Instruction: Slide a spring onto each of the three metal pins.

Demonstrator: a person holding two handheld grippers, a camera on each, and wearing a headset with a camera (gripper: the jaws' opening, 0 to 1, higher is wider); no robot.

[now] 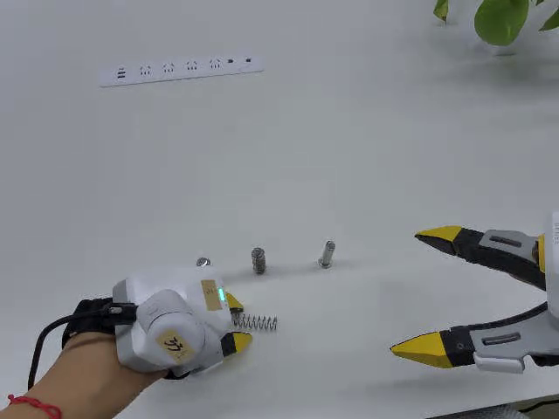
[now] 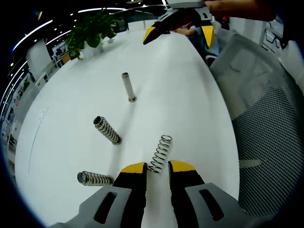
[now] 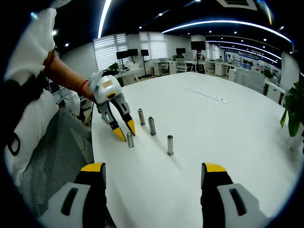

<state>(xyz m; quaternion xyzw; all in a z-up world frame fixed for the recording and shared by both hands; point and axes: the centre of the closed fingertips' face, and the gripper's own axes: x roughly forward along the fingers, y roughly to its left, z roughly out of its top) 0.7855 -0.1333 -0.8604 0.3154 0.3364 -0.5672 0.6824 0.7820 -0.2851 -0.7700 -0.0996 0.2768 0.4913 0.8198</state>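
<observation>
White table (image 1: 367,157) with a power strip (image 1: 181,70) toward its far edge. Three metal pins stand in a row near the front edge. Two wear springs (image 2: 107,130) (image 2: 95,178), and the bare pin (image 1: 327,254) is rightmost. The left gripper (image 1: 237,320) has its jaws slightly parted astride one end of a loose spring (image 1: 256,322) lying on the table. The right gripper (image 1: 424,291) hovers with jaws spread wide, well apart.

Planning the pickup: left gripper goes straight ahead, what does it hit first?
The loose spring, its near end between the left gripper's open jaws. The bare pin stands further on, left of that line, though depth is hard to judge.
</observation>
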